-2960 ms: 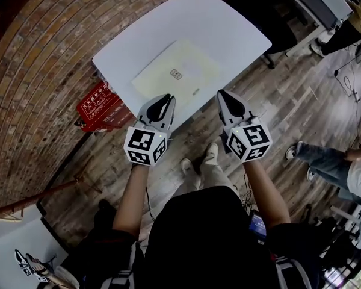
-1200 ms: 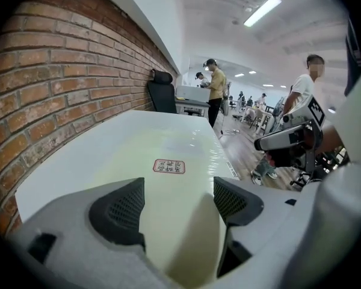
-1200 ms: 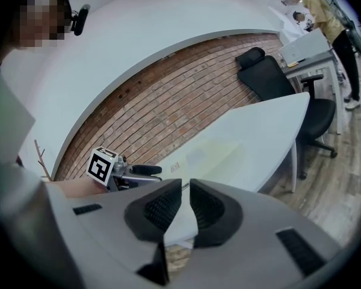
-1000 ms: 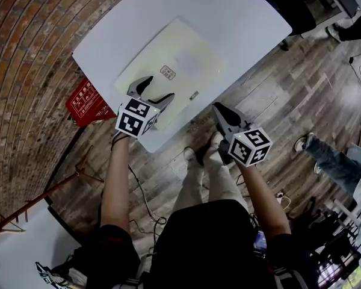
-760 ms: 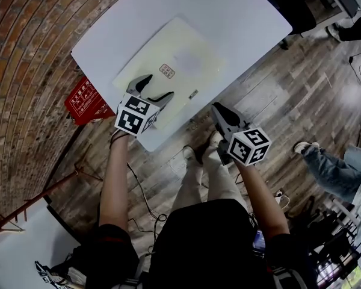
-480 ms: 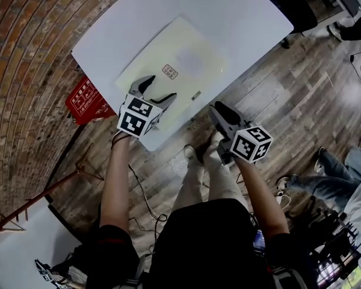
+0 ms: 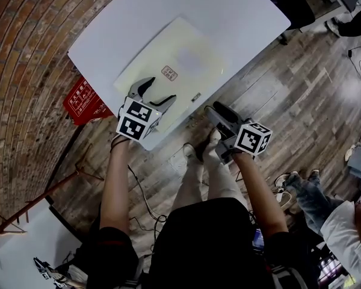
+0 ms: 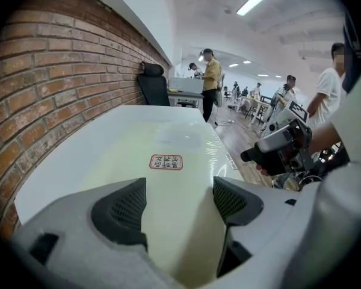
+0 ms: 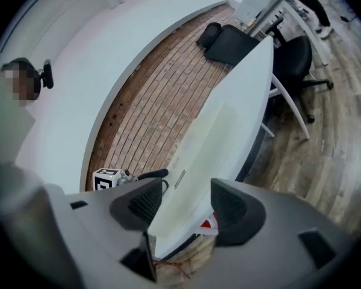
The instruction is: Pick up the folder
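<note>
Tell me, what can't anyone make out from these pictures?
- Label on the folder: print too small and blurred, in the head and left gripper views.
- Red sign: head view, the table covers part of it.
- Folder's near edge: left gripper view, hidden behind the left gripper, its open jaws and body.
- What the folder holds: its cover hides it in every view.

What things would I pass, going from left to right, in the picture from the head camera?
Red box → left gripper → right gripper, its jaws just opening with the table edge between them → bystander's jeans.
</note>
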A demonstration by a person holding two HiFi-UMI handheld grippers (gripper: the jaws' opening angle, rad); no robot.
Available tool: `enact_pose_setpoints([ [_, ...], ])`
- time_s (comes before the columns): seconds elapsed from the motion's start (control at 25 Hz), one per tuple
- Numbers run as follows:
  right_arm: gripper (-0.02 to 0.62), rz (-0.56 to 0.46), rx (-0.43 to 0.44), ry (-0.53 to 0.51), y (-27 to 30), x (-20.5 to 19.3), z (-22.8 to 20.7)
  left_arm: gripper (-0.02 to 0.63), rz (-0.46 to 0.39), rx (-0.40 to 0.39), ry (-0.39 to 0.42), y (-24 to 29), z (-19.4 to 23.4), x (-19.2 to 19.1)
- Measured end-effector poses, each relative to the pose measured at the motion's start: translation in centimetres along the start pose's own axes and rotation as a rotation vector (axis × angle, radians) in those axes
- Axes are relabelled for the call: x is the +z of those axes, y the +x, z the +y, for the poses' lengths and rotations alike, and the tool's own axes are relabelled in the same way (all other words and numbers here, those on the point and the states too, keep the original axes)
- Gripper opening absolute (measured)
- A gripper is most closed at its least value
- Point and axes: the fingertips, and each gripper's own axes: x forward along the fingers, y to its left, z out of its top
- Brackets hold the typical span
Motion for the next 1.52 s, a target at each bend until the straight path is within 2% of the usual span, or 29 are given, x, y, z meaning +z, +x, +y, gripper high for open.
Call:
enact_pose_setpoints([
  [0.28, 0.264, -0.025, 0.121, 0.216, 0.0, -1.5, -0.4, 0.342, 0.002, -0.021, 0.022, 0.0, -1.6, -0.2],
  [0.6, 0.273, -0.062, 0.183, 0.318, -0.1, -2.5, -0.5, 0.342, 0.009, -0.066, 0.041, -0.1, -4.1, -0.5],
  [1.52, 0.293, -0.097, 0.179, 0.414, 0.0, -4.1, -1.6, 0.341, 0.012, -0.116, 0.074, -0.6, -7.8, -1.2],
])
